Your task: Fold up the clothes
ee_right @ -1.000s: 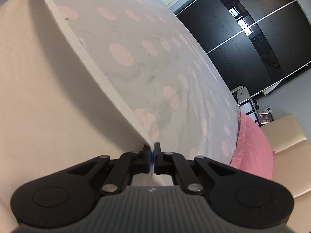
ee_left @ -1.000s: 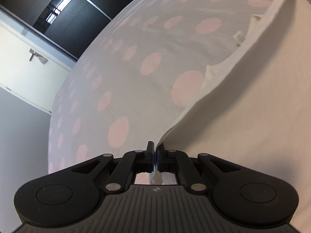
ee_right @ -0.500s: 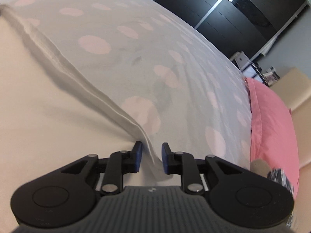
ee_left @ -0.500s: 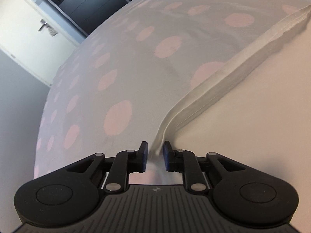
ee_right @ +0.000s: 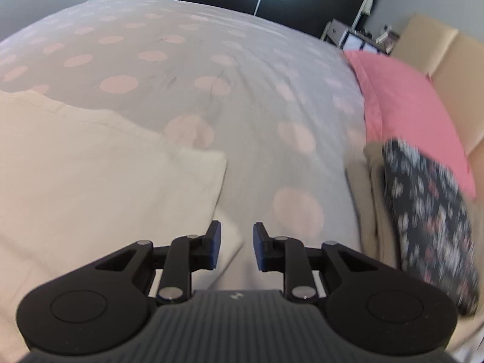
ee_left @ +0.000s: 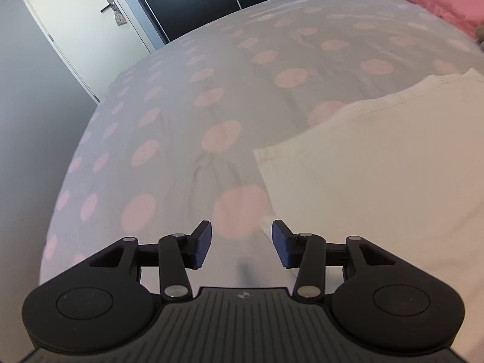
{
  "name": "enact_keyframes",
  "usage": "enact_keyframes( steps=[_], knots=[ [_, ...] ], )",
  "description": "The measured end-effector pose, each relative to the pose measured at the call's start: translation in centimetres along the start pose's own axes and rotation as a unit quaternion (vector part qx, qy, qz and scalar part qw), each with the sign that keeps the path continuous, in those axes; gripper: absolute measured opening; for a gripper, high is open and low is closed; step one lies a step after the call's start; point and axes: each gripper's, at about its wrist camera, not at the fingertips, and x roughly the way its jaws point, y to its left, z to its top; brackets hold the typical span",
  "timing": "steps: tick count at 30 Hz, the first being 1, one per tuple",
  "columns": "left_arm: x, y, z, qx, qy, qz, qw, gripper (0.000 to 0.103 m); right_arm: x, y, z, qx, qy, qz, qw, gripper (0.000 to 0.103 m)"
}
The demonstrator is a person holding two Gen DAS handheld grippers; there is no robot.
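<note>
Two grippers hang just above a bed (ee_left: 187, 127) with a grey, pink-dotted cover, and neither holds anything. Far left stands a white door (ee_left: 90, 30), well clear of the work. The left gripper (ee_left: 241, 243) has its fingers spread wide over bare cover, just left of the cream garment (ee_left: 378, 187). That garment lies flat on the near part of the bed between the two grippers, its edges straight and its left and right corners square, so it looks already doubled over at least once. It reads as light, soft and limp; it should sag and crease when lifted, so a corner or a hem edge is the likely place to pinch, with both layers caught together. The right gripper (ee_right: 237, 245) is also spread, over the garment's near right corner. Further right lie a beige cloth (ee_right: 367, 199) and a dark flowered cloth (ee_right: 429, 220), blurred, near a pink pillow (ee_right: 408, 103); they crowd that side.
</note>
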Motion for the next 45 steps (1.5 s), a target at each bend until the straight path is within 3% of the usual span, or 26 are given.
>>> enact_keyframes(
  steps=[10,14,21,29,38,45],
  knots=[
    [-6.6,-0.4,-7.6,-0.112,-0.012,-0.062,0.9916,0.049,-5.9,0.3,-8.7,0.174,0.020,0.074,0.982,0.039],
    [-6.3,-1.5,-9.5,-0.118,-0.003,-0.058,0.9914,0.049,-6.7,1.1,-11.3,0.199,0.023,0.069,0.977,0.043],
    [-4.7,-2.2,-11.9,-0.164,0.013,-0.078,0.9833,0.049,-5.6,1.4,-14.2,0.230,0.040,0.069,0.970,0.042],
    [-4.2,-3.4,-12.1,-0.124,0.037,-0.057,0.9900,0.049,-5.1,3.5,-14.5,0.150,0.047,0.037,0.987,0.041],
    [-4.7,-2.7,-12.3,-0.125,0.064,-0.044,0.9891,0.054,-5.7,3.2,-14.8,0.130,0.067,0.034,0.989,0.040],
    [-6.3,-2.2,-11.8,-0.138,0.034,-0.059,0.9880,0.046,-6.8,2.8,-14.3,0.131,0.059,0.038,0.989,0.041]
  ],
)
